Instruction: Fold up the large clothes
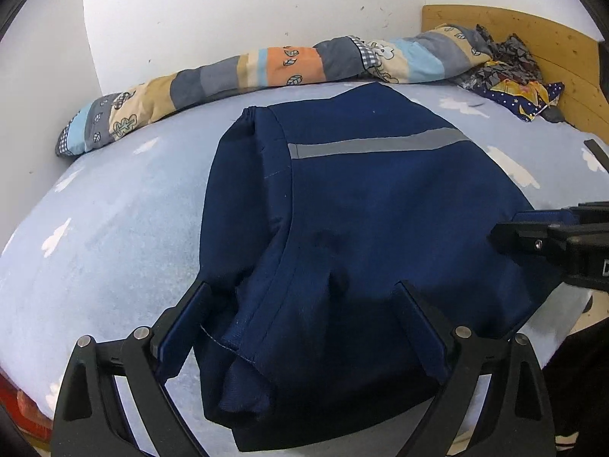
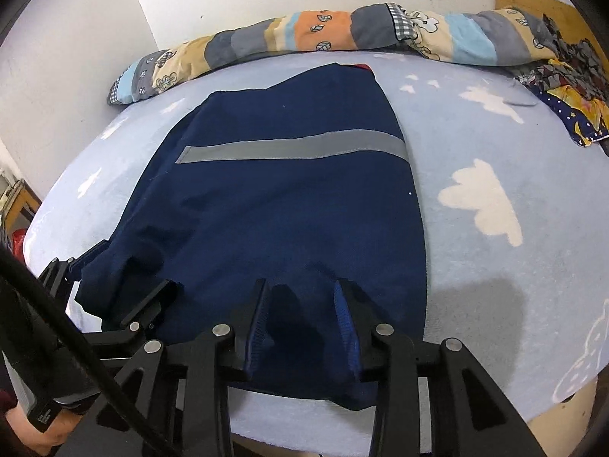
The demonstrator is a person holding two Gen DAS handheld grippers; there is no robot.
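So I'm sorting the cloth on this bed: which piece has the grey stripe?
The navy garment spread flat in the middle, nearest both tools. The patchwork quilt is rolled along the wall; the starry cloth is bunched by the headboard.

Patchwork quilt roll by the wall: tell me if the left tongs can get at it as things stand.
Probably yes. The left tongs stand open over the navy garment, and only that flat garment and bare sheet lie before the quilt roll; whether it is within reach I cannot tell.

one navy garment (image 1: 361,209) between the claws, one rolled patchwork quilt (image 1: 266,72) beyond them, one crumpled patterned cloth (image 1: 510,76) far right, two grippers
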